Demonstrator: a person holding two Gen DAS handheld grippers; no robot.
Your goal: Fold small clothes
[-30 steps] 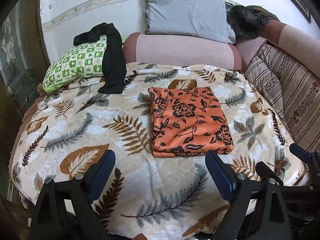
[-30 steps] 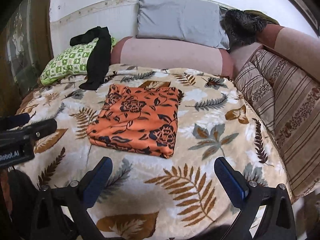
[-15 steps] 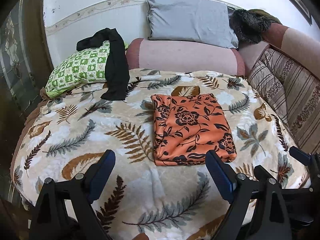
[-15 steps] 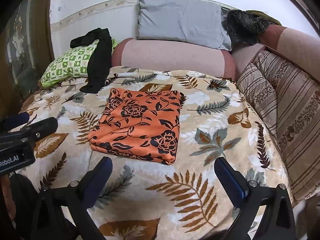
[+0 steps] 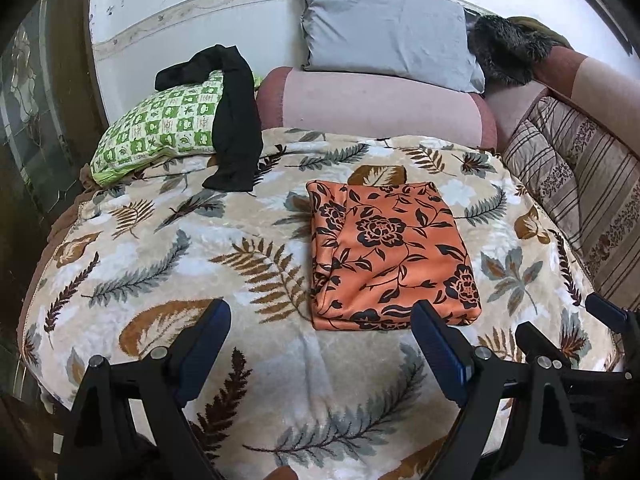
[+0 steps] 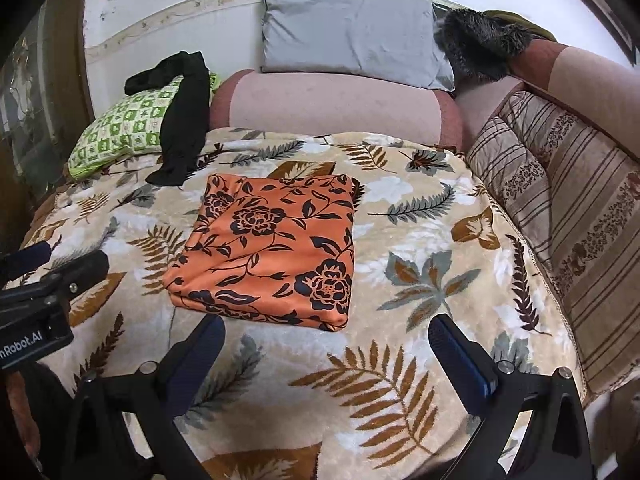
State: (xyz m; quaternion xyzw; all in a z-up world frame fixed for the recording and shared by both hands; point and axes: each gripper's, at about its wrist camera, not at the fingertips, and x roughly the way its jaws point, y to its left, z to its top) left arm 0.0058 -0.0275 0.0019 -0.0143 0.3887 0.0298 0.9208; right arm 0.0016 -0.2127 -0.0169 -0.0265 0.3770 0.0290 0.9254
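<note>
Both tongs drawn back slightly from folded orange cloth (image 5: 390,256) | left tongs (image 5: 320,336), right tongs (image 6: 326,354) wide open, empty | cloth flat mid-blanket (image 5: 160,248) | handles cut off below.

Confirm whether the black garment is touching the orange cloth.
No: the black garment drapes off the green pillow, and bare blanket separates it from the orange cloth.

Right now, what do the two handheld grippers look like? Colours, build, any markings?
Both match: the left gripper and the right gripper have black angular arms with silver screw heads, ending in fingers faced with dark blue ribbed pads. In the right wrist view, the left unit's black body carries white lettering ending "Robot.AI". No cables or sleeves visible.
</note>
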